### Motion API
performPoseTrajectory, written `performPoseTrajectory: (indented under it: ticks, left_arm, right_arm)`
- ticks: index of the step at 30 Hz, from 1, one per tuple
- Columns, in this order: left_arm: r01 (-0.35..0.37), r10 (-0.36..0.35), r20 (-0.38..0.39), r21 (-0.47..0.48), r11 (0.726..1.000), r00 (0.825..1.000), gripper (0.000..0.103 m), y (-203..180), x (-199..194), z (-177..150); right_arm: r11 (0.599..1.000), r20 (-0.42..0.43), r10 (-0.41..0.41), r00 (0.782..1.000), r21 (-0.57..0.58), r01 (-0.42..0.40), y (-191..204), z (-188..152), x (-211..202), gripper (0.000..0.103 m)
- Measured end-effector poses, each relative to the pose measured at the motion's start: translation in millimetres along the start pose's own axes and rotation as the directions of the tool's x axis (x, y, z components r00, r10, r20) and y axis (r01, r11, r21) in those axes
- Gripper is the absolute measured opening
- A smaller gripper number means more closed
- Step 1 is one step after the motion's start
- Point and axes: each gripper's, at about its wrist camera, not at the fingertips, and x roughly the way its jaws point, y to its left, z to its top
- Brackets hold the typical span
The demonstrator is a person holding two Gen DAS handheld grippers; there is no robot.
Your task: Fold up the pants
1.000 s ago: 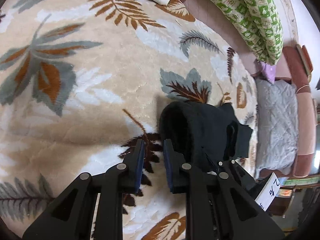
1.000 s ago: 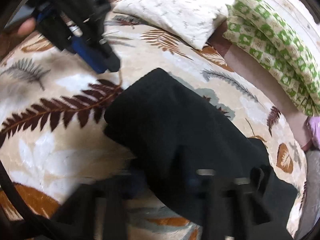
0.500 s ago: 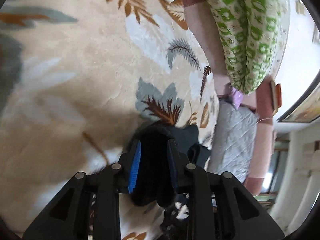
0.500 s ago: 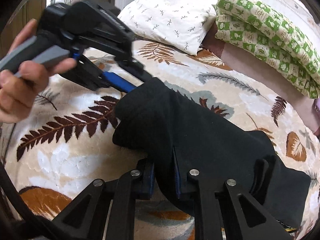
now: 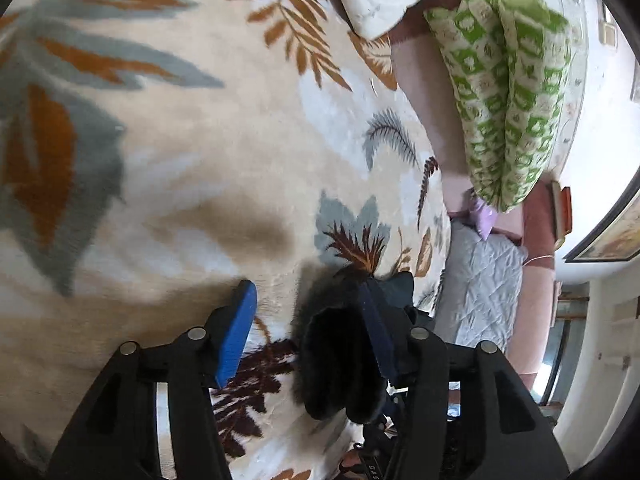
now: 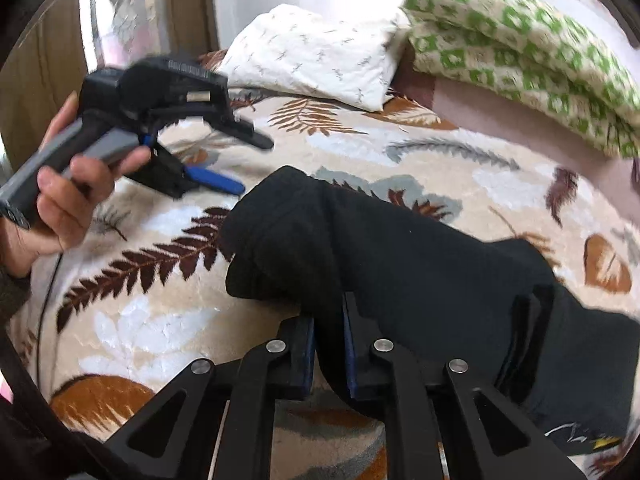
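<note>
On the leaf-patterned cream rug [image 6: 168,320], the black folded fleece pants [image 6: 400,264] are stretching rightward, their near edge pinched by the right gripper [image 6: 328,344], while the left gripper [image 5: 308,328], spread, is seemingly touching nothing.

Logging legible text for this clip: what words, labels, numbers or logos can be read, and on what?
"DAS": on a black part at the bottom edge of the left wrist view; it may be cut off.
Printed strip on the left gripper body: blurred, unreadable.
White and yellow mark on the pants, lower right: no letters legible.
</note>
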Motion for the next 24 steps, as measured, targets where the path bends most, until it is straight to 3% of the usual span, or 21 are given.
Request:
performPoseTrajectory:
  ticks: [5,9,10,13,15,16,17,20,24]
  left_arm:
    - [0.130,-0.136,-0.111,-0.059,0.990,0.984,0.058,-4,33,-9]
    - [0.194,-0.198,-0.085,-0.058,0.979,0.977,0.066,-8,32,-16]
    - [0.188,-0.191,-0.075,-0.051,0.981,0.979,0.066,-11,31,-18]
    - [0.085,-0.083,-0.079,0.025,0.996,0.993,0.065,-26,34,-29]
    - [0.023,-0.019,-0.070,0.064,0.998,0.997,0.059,-36,35,-37]
    - [-0.015,0.019,-0.060,0.075,0.997,0.998,0.050,-40,35,-40]
    - [-0.025,0.028,-0.049,0.064,0.998,0.998,0.037,-41,33,-42]
    - [0.016,-0.015,-0.039,0.016,1.000,0.999,0.031,-43,27,-46]
    - [0.038,-0.037,-0.021,0.023,0.999,0.999,0.028,-57,23,-55]
  right_arm:
    - [0.999,0.009,0.021,1.000,0.043,-0.022,-8,0,-4,0.011]
    - [0.998,0.011,0.035,0.999,0.059,-0.035,-12,1,-4,0.011]
    - [0.997,0.010,0.038,0.999,0.062,-0.039,-12,1,-4,0.011]
    - [0.998,0.006,0.037,0.999,0.056,-0.037,-9,-1,-2,0.011]
    - [0.998,0.004,0.033,0.999,0.048,-0.033,-7,-2,-1,0.011]
    - [0.999,0.005,0.028,1.000,0.043,-0.028,-6,-2,-1,0.011]
    - [0.999,0.006,0.025,1.000,0.037,-0.025,-5,-2,-1,0.011]
    - [0.999,0.010,0.025,1.000,0.040,-0.025,-6,-2,-2,0.011]
    - [0.996,0.025,0.045,0.999,0.079,-0.047,-12,-2,-4,0.011]
